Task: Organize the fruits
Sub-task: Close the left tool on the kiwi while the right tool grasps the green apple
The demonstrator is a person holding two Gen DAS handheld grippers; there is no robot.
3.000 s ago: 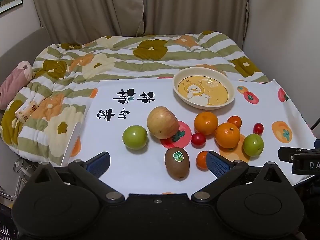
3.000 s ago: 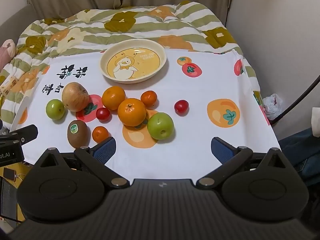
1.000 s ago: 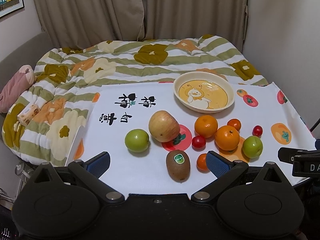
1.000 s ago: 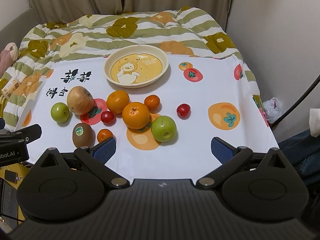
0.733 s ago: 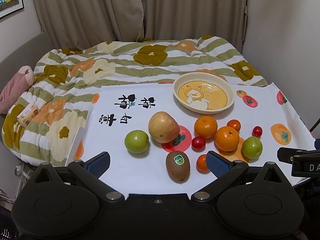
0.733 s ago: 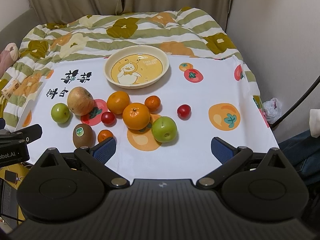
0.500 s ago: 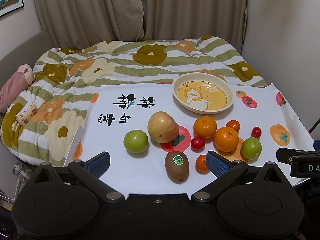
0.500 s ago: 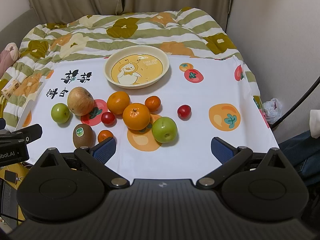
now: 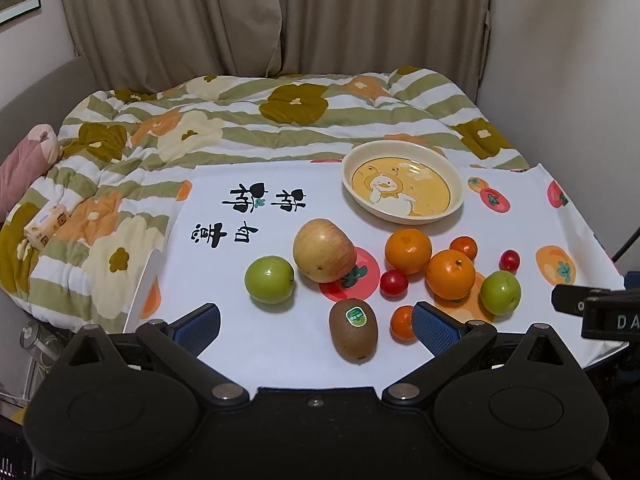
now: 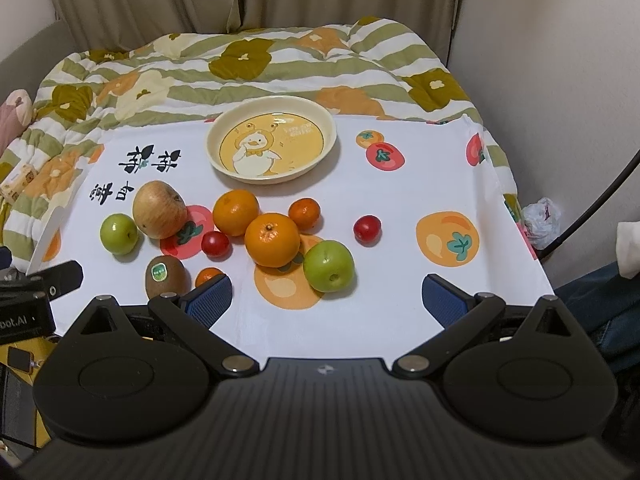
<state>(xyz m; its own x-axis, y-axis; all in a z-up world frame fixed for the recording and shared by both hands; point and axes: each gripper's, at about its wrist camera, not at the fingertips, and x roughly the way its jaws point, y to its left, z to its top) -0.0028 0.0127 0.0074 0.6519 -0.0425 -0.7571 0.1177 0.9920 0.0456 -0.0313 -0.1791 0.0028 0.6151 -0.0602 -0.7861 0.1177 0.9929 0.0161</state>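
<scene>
Both views have drifted only slightly, and the fruit lies loose below the empty plate (image 10: 272, 138), the green apple (image 10: 329, 266) just ahead of the right gripper (image 10: 326, 294) (jaws wide, like the left gripper (image 9: 316, 322)).

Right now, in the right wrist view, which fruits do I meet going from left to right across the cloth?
Small green apple → kiwi → big orange → large green apple → lone cherry tomato.
</scene>
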